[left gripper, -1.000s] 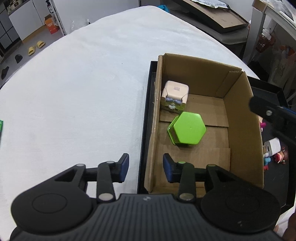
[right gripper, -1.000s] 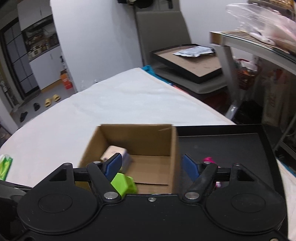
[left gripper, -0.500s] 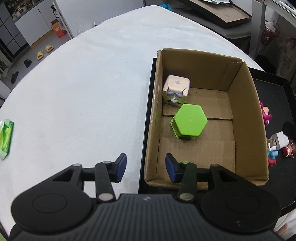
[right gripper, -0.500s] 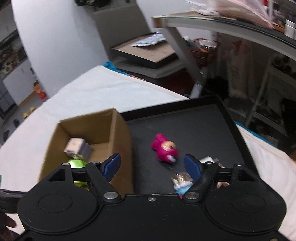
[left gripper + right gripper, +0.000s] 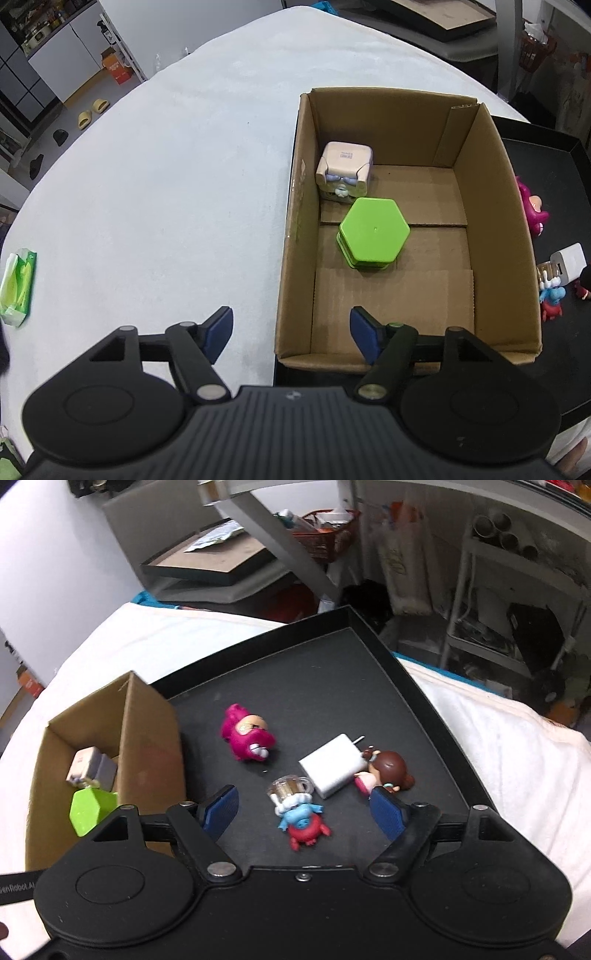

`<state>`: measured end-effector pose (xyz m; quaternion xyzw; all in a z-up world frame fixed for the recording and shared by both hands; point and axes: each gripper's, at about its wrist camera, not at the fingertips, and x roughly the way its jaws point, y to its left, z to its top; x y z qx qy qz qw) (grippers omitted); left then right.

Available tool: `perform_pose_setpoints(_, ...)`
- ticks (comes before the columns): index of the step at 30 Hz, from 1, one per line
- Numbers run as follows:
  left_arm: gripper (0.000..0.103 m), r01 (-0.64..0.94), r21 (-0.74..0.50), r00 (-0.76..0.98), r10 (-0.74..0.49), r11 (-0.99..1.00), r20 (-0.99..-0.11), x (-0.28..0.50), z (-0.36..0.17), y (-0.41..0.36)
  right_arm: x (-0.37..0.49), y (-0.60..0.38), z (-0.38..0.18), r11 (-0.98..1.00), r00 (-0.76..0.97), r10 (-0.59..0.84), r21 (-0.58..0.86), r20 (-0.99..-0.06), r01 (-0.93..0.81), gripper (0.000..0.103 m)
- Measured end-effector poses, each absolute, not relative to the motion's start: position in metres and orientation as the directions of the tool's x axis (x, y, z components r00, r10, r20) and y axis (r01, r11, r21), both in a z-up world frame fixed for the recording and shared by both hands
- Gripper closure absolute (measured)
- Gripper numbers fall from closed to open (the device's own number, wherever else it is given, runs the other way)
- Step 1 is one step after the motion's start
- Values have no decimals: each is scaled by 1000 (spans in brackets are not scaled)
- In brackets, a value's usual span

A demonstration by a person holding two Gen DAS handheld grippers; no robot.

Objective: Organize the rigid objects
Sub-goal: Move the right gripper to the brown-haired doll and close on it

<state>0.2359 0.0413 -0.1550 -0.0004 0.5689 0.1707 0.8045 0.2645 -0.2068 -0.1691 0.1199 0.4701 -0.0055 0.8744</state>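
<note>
In the left wrist view, the left gripper (image 5: pixel 291 330) hangs above the near left corner of the one open brown cardboard box (image 5: pixel 491 184), its two blue-padded jaws wide apart and just having opened, nothing between them; one jaw is over the white tablecloth (image 5: pixel 166 177), the other over the box floor. Two things lie inside the box: a pale cube-shaped toy with a printed face (image 5: pixel 345 171) toward the far left wall, and a lime-green hexagonal plastic container (image 5: pixel 373 232) just nearer, touching or almost touching it. One green packet (image 5: pixel 18 286) lies at the left edge of the cloth. In the right wrist view, the right gripper (image 5: pixel 304 810) hovers over the black tray (image 5: pixel 369 664), jaws wide and just having opened further, gripping nothing. Four loose things lie on the tray right of the box: one magenta plush-like figure (image 5: pixel 247 736) farthest, one white rectangular charger block with prongs (image 5: pixel 332 770), one brown-haired doll figure (image 5: pixel 386 771) touching the charger's right side, and one blue-and-red figure carrying a clear mug (image 5: pixel 297 810), which lies between the jaws without either pad touching it.
</note>
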Motion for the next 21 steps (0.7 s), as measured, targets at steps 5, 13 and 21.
perform_pose_setpoints(5,34,-268,208,290,284,941,-914,241,-155,36,270,-216,-180,963,525,93,209,-846,167,25)
perform_pose_setpoints(13,33,-269,229,275,303,936,-913,248,-156,30,281,-233,-197,942,489,92,235,-867,241,25)
perform_pose_setpoints(21,33,-275,241,268,315,931,-911,252,-155,29,290,-247,-212,911,464,112,277,-879,305,37)
